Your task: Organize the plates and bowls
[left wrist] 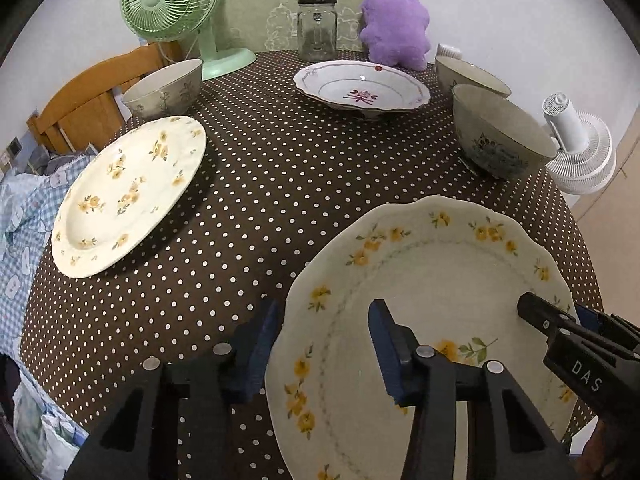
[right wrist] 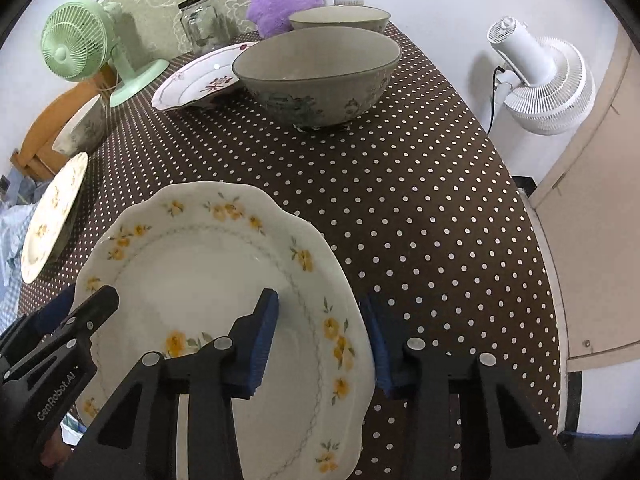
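A scalloped white plate with yellow flowers (left wrist: 432,280) (right wrist: 208,264) lies near the table's front edge. My left gripper (left wrist: 326,344) straddles its left rim, one blue pad outside and one over the plate, jaws apart. My right gripper (right wrist: 320,340) straddles its right rim the same way, jaws apart. A second yellow-flowered plate (left wrist: 128,196) (right wrist: 52,216) lies at the left. A pink-patterned plate (left wrist: 362,86) (right wrist: 192,80) sits at the back. Three bowls stand around: one at back left (left wrist: 164,88), two at the right (left wrist: 496,132) (left wrist: 468,72).
The round table has a brown polka-dot cloth (left wrist: 248,160). A green fan (left wrist: 172,4), a glass jar (left wrist: 317,28) and a purple plush toy (left wrist: 396,24) stand at the back. A white fan (right wrist: 536,80) is off the right edge; a wooden chair (left wrist: 80,104) at left.
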The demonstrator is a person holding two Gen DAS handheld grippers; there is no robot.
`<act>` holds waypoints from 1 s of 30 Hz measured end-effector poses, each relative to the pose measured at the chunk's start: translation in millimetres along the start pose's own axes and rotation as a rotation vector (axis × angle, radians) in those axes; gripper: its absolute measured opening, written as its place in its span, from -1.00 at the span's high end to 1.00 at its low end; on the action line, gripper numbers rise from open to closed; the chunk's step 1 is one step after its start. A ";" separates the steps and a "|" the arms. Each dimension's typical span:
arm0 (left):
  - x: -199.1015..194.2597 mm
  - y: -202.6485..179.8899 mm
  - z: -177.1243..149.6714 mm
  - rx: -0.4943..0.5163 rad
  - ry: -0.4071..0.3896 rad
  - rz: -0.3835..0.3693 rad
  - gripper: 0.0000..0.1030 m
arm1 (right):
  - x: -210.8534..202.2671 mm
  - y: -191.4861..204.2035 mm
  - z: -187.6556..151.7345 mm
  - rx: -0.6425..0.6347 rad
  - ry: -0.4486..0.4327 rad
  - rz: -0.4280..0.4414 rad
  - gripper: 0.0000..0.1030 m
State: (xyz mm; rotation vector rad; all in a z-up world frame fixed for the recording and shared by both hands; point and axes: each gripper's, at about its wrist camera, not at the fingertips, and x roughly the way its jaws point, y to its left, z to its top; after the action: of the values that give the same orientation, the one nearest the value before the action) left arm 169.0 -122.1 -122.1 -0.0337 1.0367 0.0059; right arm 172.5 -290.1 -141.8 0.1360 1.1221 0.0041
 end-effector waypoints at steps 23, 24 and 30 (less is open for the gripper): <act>13.2 38.2 37.9 -0.037 0.038 0.046 0.13 | 12.4 51.8 40.6 -0.055 0.008 0.016 0.10; 14.1 40.0 40.3 -0.037 0.037 0.046 0.13 | 13.3 54.9 43.6 -0.051 0.007 0.016 0.10; 21.1 51.9 50.1 -0.043 0.036 0.050 0.13 | 22.6 67.0 53.9 -0.043 0.018 0.009 0.10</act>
State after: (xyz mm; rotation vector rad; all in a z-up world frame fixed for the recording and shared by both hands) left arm 221.8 -68.9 -116.0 -0.0475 1.0730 0.0732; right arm 235.1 -227.8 -131.7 0.1026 1.1386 0.0382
